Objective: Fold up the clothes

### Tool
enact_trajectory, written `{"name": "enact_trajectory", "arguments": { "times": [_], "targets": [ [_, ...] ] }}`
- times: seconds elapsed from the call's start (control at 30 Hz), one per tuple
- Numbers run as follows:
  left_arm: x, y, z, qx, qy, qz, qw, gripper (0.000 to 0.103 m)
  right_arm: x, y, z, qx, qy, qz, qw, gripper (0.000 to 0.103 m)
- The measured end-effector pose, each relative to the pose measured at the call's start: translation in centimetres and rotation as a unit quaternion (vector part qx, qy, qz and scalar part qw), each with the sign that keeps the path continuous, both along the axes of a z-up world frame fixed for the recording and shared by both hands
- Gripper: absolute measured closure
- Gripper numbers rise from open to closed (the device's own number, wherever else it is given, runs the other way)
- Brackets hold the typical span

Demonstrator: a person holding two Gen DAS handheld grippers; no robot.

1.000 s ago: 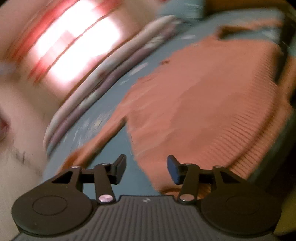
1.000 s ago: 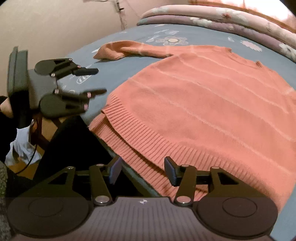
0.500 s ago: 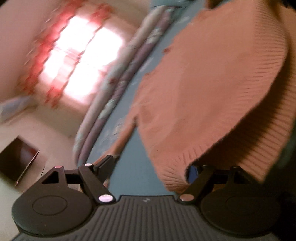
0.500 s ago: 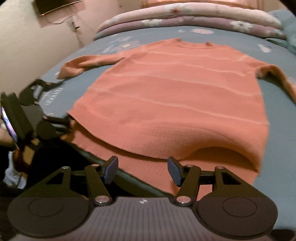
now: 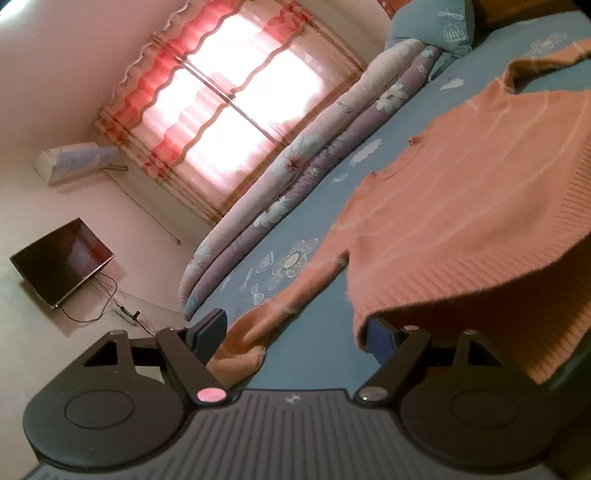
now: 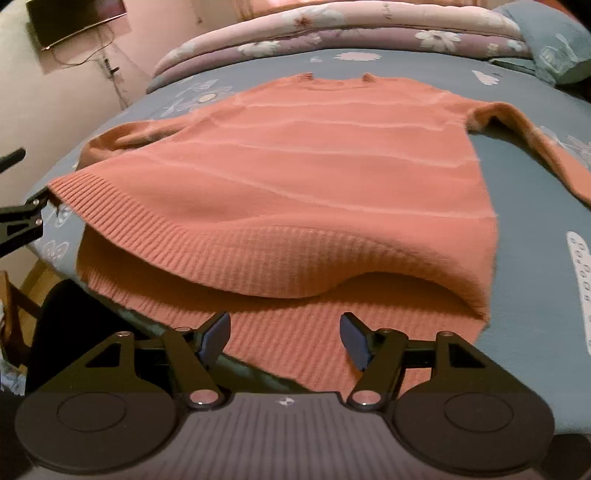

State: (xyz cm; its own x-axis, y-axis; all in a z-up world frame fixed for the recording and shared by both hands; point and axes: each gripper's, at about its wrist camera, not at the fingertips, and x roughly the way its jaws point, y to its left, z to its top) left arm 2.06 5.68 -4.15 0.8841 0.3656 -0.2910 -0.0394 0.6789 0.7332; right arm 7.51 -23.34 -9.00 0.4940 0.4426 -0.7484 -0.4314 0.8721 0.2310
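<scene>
- Left tongs (image 5: pixel 295 334): spread wide, nothing pinched. Left pad (image 5: pixel 210 332) sits just in front of the sweater's sleeve cuff (image 5: pixel 240 350). The right pad is partly tucked under the lifted hem corner (image 5: pixel 369 317); I can't tell if it touches the knit.
- Right tongs (image 6: pixel 284 338): jaws opening right now, nothing between the pads. They hover over the lower hem layer, pointing down at the bed.
- Sweater (image 6: pixel 314 177): orange knit with faint pale stripes, laid out on the bed, collar away from me, hem toward me.
- Ribbed hem (image 6: pixel 258 258): top layer is arched up off the bottom layer, leaving a dark gap. The bottom layer lies flat and reaches to the bed's near edge.
- Sleeves: one runs out to the left of the body, the other (image 6: pixel 535 147) runs right and toward me along the sheet.
- Left tongs also show at the left edge of the right wrist view (image 6: pixel 22 218), just beside the hem's left corner.
- Bed sheet (image 6: pixel 535 229): blue-grey with white flower prints.
- Rolled floral quilt (image 6: pixel 332 33) lies along the far side of the bed, a blue pillow (image 6: pixel 554 48) at its right end.
- Further out, left wrist view: bright window with red-patterned curtain (image 5: pixel 229 99), wall air conditioner (image 5: pixel 74 160), dark wall-mounted screen (image 5: pixel 62 262) with dangling cables.
</scene>
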Motion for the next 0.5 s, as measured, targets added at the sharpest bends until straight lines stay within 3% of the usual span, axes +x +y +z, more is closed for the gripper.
{"name": "enact_trajectory", "arguments": {
  "times": [0.2, 0.3, 0.37, 0.5],
  "targets": [
    [-0.1, 1.8, -1.1, 0.041, 0.025, 0.039, 0.9981, 0.023, -0.4, 0.7, -0.4, 0.005, 0.000, 0.017, 1.000, 0.031],
    [-0.3, 2.6, -1.1, 0.037, 0.034, 0.052, 0.9974, 0.023, -0.4, 0.9, -0.3, 0.010, -0.001, 0.012, 1.000, 0.031],
    [-0.3, 2.3, -1.2, 0.034, 0.037, 0.047, 0.9976, 0.022, -0.4, 1.1, -0.1, 0.009, -0.007, 0.008, 1.000, 0.030],
    [-0.1, 0.4, -1.2, -0.010, 0.053, -0.008, 0.9985, 0.022, -0.9, 1.5, 0.4, 0.005, -0.015, 0.007, 1.000, 0.028]
  ]
}}
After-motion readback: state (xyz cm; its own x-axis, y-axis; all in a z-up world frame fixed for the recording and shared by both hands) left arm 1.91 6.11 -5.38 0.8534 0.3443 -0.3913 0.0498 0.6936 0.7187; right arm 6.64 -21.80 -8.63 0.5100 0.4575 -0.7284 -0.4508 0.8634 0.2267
